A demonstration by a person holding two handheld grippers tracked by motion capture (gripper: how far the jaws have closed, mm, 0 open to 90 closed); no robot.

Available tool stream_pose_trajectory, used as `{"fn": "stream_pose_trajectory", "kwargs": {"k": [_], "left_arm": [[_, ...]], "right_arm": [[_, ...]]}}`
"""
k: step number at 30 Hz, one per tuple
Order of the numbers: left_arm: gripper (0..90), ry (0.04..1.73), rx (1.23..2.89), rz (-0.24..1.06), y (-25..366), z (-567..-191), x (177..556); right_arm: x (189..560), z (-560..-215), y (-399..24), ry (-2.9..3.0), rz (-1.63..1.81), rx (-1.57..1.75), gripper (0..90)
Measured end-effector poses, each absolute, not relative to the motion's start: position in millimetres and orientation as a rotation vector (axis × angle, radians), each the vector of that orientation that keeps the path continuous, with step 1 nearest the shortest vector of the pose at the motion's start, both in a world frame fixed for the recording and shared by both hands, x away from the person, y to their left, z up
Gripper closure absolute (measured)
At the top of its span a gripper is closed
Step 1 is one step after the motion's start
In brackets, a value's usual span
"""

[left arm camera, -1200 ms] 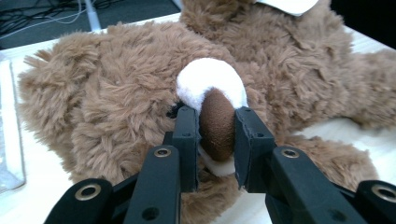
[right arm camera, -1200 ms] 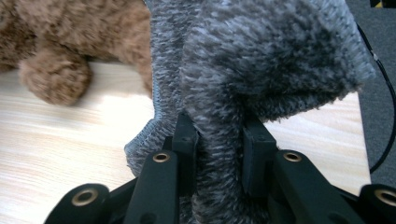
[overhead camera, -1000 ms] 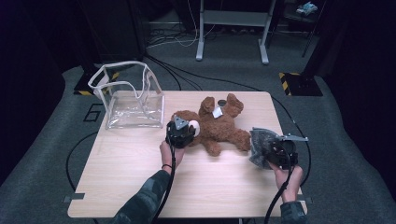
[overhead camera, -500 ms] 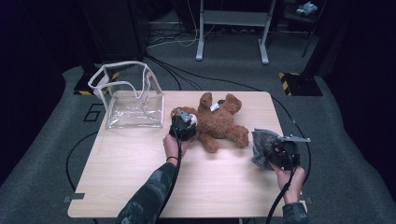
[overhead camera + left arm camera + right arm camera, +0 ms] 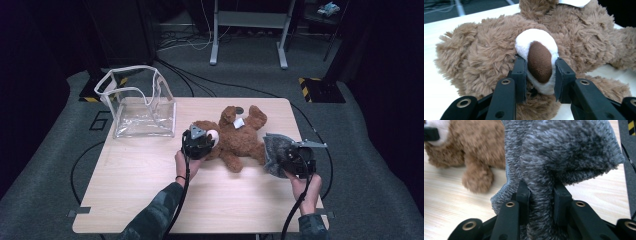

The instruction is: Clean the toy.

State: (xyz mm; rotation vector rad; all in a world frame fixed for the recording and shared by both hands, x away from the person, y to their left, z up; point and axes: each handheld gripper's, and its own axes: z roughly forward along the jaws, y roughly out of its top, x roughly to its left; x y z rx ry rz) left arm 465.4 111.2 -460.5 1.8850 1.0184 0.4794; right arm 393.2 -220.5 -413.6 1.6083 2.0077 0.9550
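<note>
A brown teddy bear (image 5: 240, 137) lies on its back in the middle of the wooden table (image 5: 150, 190). My left gripper (image 5: 207, 141) is at the bear's head. In the left gripper view its jaws have just been closing, and the gripper (image 5: 540, 72) is shut on the white muzzle (image 5: 536, 42) with its brown nose. My right gripper (image 5: 281, 159) is at the table's right side, shut on a bunched grey knitted cloth (image 5: 272, 149). In the right gripper view the cloth (image 5: 564, 150) rises out of the gripper (image 5: 541, 195), and the bear's leg (image 5: 477, 178) lies just left of it.
A clear plastic bag (image 5: 142, 102) with a white rim stands open at the table's far left corner. Black cables trail from both grippers over the near edge. Metal stand legs (image 5: 247, 30) rise from the carpet beyond the table.
The left gripper went a little farther onto the bear's head, then came back toward me, and the bear shifted slightly with it. The right gripper and the grey cloth stayed in place.
</note>
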Motion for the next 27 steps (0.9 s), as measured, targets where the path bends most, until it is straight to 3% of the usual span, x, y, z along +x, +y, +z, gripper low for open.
{"fn": "stream_pose_trajectory", "kwargs": {"k": [4,15,27], "left_arm": [[65.7,1.017,1.899,0.454,109,-461,458],[31.0,1.059,1.871,0.535,125,-457,448],[25.0,1.070,1.944,0.518,158,-494,441]], "right_arm": [[397,-407,-206,2.030,0.973,1.577,71.3],[420,-395,-146,2.135,0.987,1.449,71.4],[441,-385,-93,2.222,0.989,1.339,71.4]]}}
